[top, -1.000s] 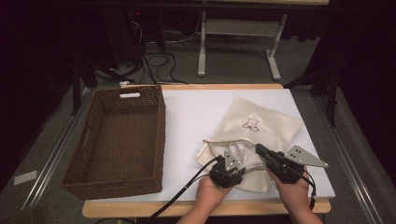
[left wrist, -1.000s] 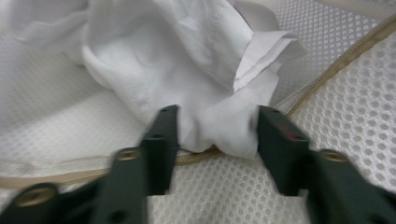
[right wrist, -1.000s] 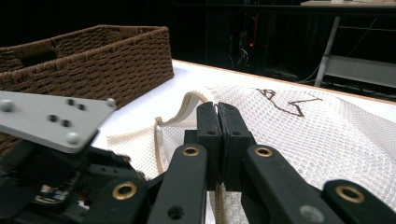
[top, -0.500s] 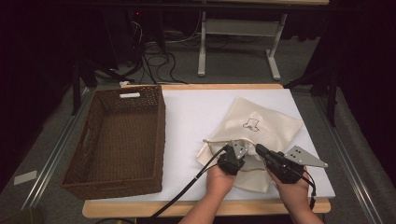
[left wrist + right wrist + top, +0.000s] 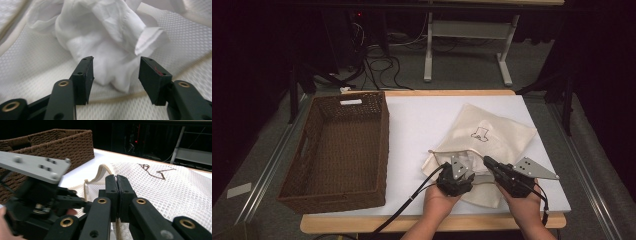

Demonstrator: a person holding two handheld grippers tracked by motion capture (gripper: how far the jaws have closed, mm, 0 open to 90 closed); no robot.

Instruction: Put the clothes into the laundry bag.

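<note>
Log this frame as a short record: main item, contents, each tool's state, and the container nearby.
main item: cream mesh laundry bag lying on the white table, mouth toward the person
contents: crumpled white cloth at the bag's opening
left tool: open, jaws either side of the cloth, not yet closed on it
right tool: shut on the bag's edge, holding the opening
container: brown wicker basket at table's left, nothing seen inside

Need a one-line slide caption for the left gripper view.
Open left gripper poised at crumpled white cloth lying inside the mesh bag.
</note>
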